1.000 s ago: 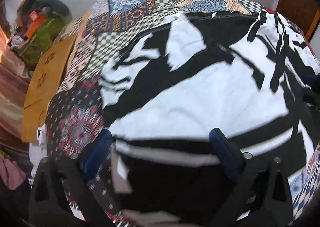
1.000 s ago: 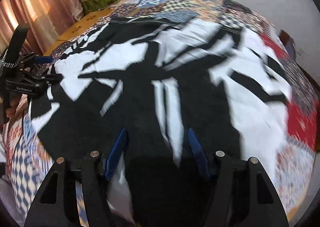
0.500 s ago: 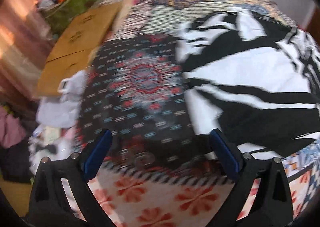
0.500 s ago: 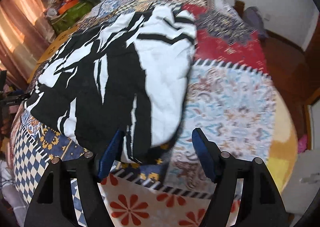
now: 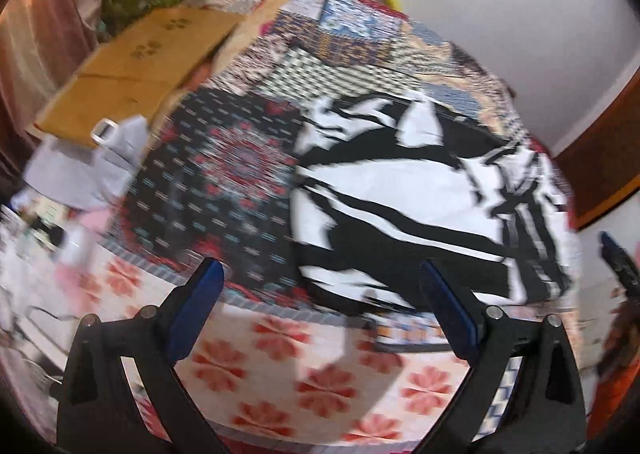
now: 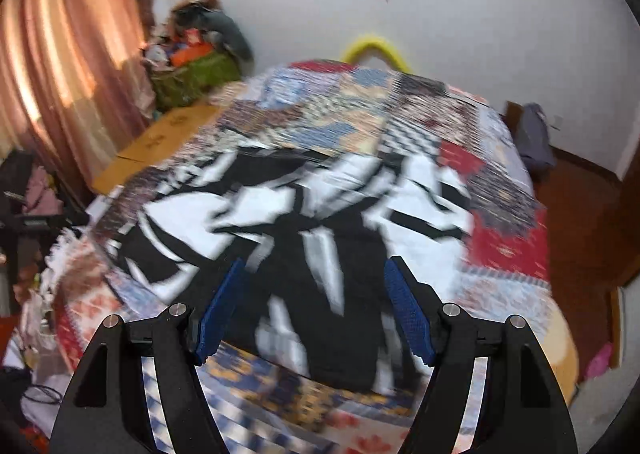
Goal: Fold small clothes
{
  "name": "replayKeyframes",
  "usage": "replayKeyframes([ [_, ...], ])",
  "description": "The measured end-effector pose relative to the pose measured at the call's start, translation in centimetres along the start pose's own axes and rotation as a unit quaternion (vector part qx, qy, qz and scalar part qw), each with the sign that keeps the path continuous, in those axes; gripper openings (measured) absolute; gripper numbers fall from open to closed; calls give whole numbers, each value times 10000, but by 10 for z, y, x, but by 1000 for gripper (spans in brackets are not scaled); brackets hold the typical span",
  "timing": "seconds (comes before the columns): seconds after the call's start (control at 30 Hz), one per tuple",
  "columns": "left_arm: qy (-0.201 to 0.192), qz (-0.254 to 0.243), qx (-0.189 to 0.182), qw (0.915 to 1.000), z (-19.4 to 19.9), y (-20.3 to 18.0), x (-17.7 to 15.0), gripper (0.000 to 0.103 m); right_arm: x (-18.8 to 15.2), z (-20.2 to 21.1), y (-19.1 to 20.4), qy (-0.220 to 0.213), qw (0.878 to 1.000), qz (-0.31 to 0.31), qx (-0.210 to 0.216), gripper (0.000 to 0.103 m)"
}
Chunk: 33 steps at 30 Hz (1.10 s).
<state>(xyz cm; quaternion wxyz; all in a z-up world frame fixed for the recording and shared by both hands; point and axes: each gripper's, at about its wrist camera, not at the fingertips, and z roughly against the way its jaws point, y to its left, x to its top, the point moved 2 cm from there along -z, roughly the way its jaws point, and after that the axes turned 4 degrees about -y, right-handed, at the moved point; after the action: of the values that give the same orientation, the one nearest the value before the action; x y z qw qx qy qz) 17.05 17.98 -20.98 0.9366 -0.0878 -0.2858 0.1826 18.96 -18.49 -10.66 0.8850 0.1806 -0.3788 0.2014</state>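
Left gripper (image 5: pixel 318 296): blue-padded fingers spread wide, nothing between them, above the near edge of the patchwork bedspread (image 5: pixel 224 190). Right gripper (image 6: pixel 314 296): fingers likewise apart and empty. Black-and-white garment (image 6: pixel 280 238): lies spread on the bedspread, ahead of the right gripper and to the right of the left one. Flattened cardboard (image 5: pixel 132 66): beside the bed's far left. Both views motion-blurred.

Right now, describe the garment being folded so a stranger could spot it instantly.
Find the bed under the patchwork quilt. The garment lies flat across its near half. Only it is black and white in bold streaks; everything around it is multicoloured patchwork.
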Motion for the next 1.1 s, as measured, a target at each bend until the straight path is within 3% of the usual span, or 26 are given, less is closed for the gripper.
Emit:
replayKeyframes([
  [0.17, 308, 255, -494, 9980, -13, -24, -24, 99, -6, -33, 36, 138, 9994, 180, 245, 69],
  [0.37, 803, 719, -1001, 9891, -32, -34, -47, 99, -27, -82, 49, 701, 9971, 139, 269, 69],
  [0.53, 820, 932, -1185, 9852, -45, -38, -47, 99, -41, -102, 51, 1165, 9924, 125, 389, 69],
  [0.8, 713, 1285, -1489, 9779, -79, -43, -25, 97, -47, -102, 45, 1299, 9893, -104, 660, 70],
  [0.83, 651, 1306, -1371, 9797, -82, -43, -21, 94, -47, -102, 46, 1303, 9893, -97, 655, 70],
  [0.9, 547, 1258, -1018, 9853, -87, -42, -12, 71, -47, -102, 47, 1303, 9893, -92, 655, 70],
  [0.93, 490, 1301, -882, 9863, -90, -39, -8, 66, -47, -102, 47, 1301, 9892, -100, 662, 70],
  [1.03, 511, 1596, -777, 9828, -98, -30, 1, 45, -48, -102, 47, 1297, 9892, -118, 678, 70],
  [1.1, 515, 1702, -691, 9816, -99, -24, 4, 20, -48, -101, 47, 1291, 9893, -118, 669, 70],
])
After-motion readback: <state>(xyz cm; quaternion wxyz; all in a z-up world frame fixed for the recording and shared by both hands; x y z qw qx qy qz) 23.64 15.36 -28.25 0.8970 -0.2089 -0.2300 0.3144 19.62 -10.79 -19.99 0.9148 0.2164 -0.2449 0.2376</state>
